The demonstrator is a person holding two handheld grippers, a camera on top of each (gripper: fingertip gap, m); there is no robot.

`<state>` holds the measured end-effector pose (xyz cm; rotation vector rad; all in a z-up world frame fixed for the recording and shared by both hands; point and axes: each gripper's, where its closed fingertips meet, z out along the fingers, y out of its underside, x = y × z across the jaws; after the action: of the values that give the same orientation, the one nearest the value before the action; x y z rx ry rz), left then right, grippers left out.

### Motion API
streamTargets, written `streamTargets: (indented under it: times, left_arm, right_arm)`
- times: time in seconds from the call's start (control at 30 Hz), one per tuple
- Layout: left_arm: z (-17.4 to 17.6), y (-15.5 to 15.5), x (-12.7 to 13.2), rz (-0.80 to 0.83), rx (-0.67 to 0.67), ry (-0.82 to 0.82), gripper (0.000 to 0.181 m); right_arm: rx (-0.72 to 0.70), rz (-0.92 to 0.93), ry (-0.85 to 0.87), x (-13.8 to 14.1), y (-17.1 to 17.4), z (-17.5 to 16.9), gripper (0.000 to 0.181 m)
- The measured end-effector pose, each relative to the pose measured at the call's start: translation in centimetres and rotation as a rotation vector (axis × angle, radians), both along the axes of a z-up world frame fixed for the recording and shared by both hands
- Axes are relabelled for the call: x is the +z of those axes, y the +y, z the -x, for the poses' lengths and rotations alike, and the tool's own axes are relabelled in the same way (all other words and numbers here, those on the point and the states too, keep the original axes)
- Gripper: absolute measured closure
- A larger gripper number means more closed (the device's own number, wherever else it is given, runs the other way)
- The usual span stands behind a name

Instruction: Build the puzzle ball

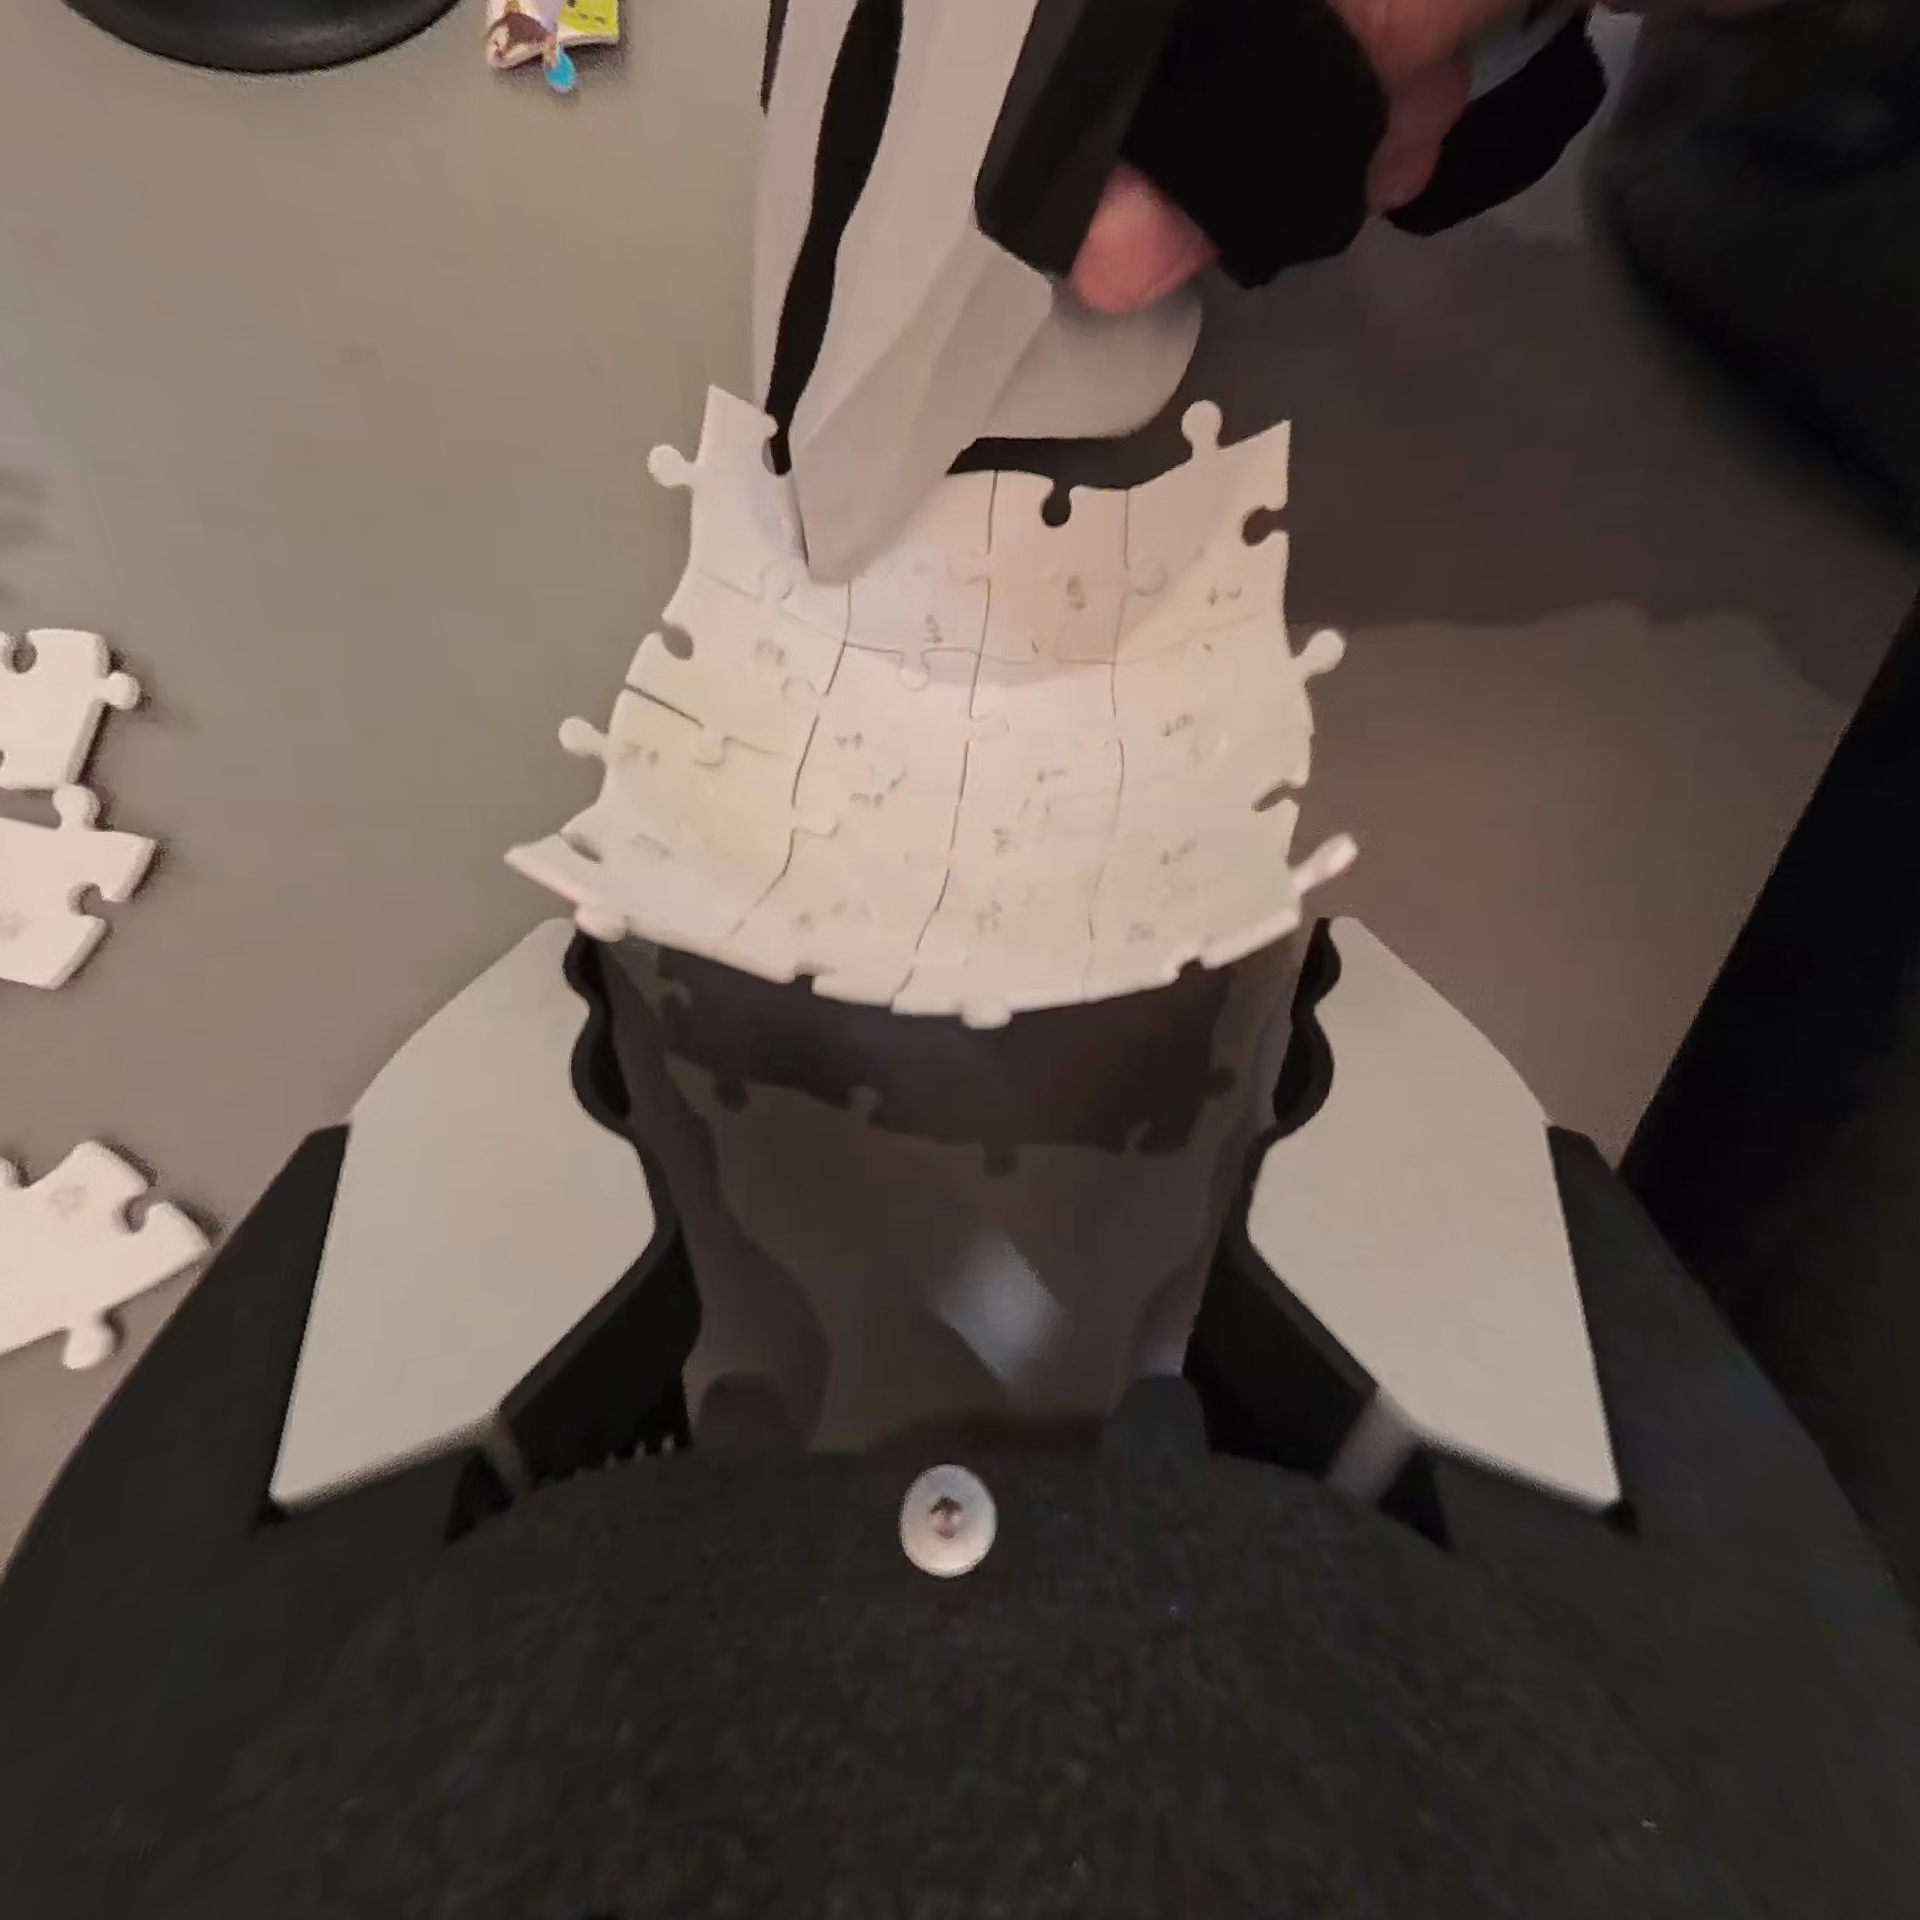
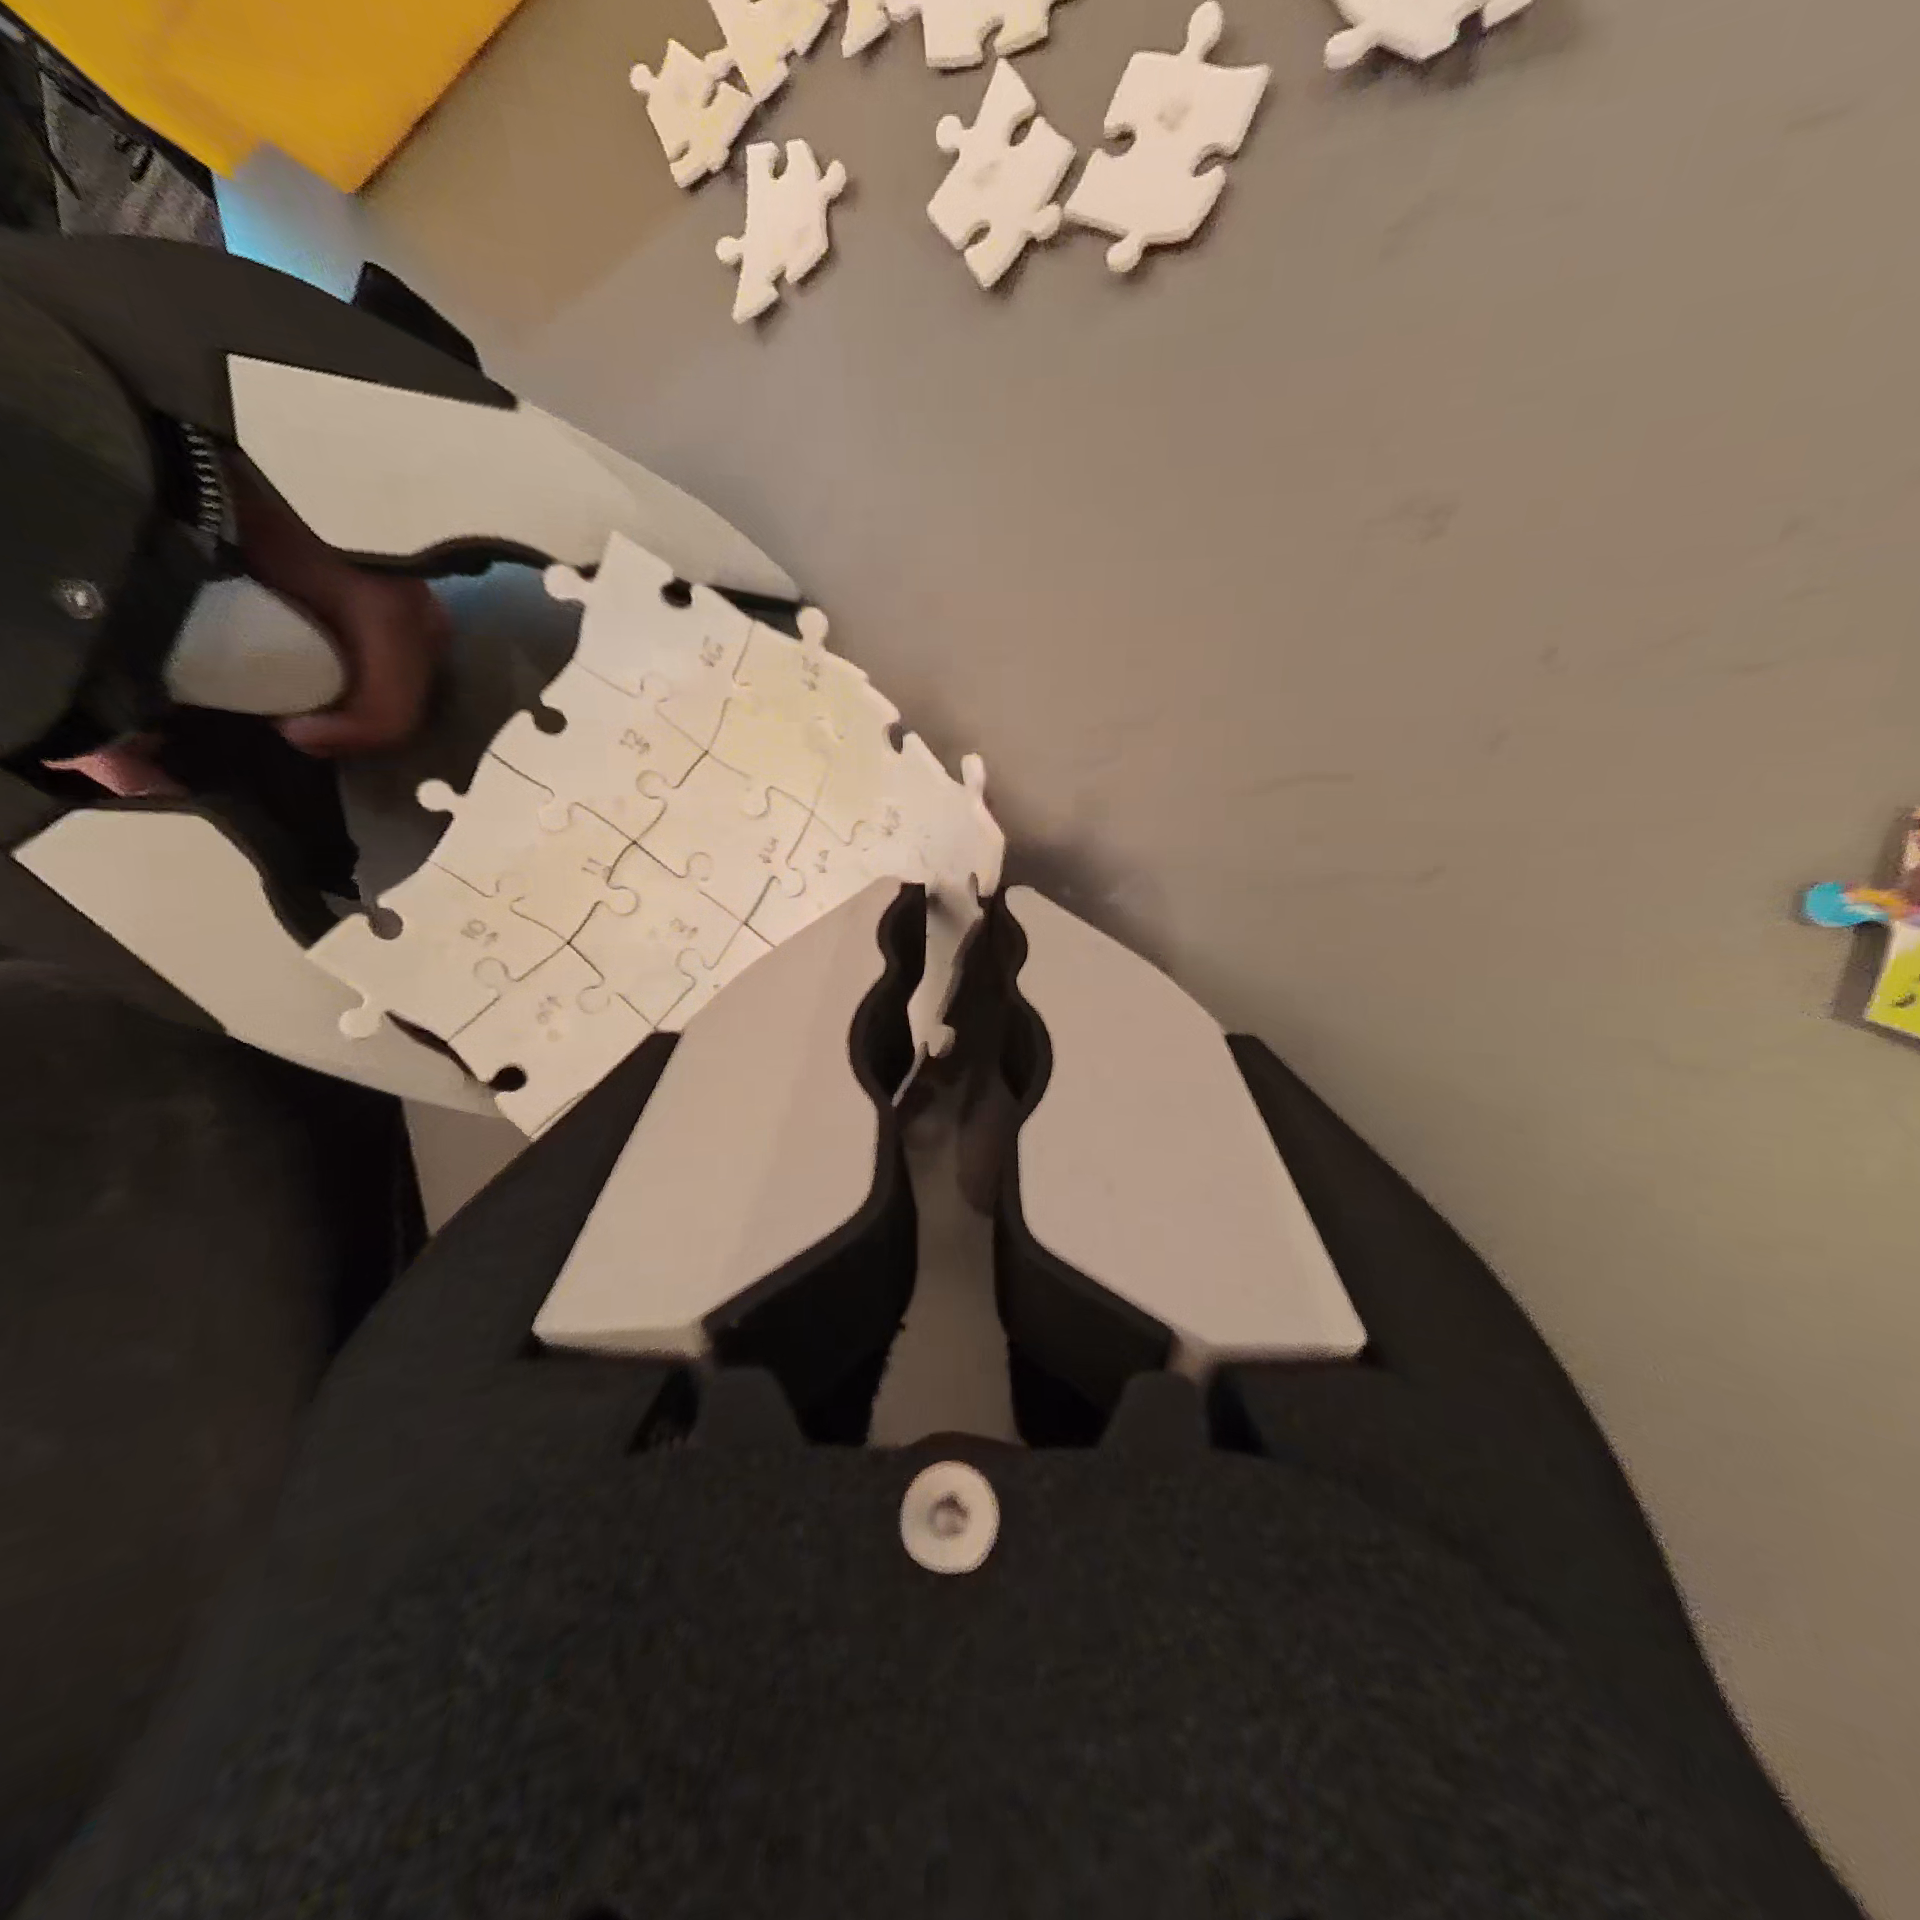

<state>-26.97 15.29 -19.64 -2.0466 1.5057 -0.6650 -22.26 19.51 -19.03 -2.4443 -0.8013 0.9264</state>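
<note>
The curved puzzle section, joined white pieces blank side up, hangs above the grey table. The right tongs are clamped on its edge. The left tongs stand wide apart around its near edge, seemingly cradling it, though blur hides any contact. Loose pieces lie scattered on the table well apart

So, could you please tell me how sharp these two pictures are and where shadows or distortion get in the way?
Left wrist view: the assembled puzzle panel is soft, its pencil marks smeared, and its shadow darkens the gap between the left tool's fingers. Right wrist view: the loose puzzle pieces near the top edge are blurred, and wide-angle bending curves the grey table.
</note>
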Motion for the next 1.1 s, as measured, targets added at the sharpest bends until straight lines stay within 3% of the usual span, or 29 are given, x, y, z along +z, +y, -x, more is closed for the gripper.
streamTargets:
  times: [0.5,0.73,1.1]
  left_arm:
    - [-0.8,0.3,2.1,-0.044,0.018,-0.086,0.07]
    - [-0.8,0.2,2.2,-0.035,0.004,-0.098,0.084]
    - [-0.7,0.4,1.8,-0.012,0.016,-0.084,0.084]
  right_arm:
    - [0.03,-0.027,0.031,0.3,-1.0,1.1,0.162]
    - [0.034,-0.082,-0.034,0.9,-0.5,-0.7,0.152]
    - [0.108,-0.257,-0.125,2.7,-1.5,-2.7,0.16]
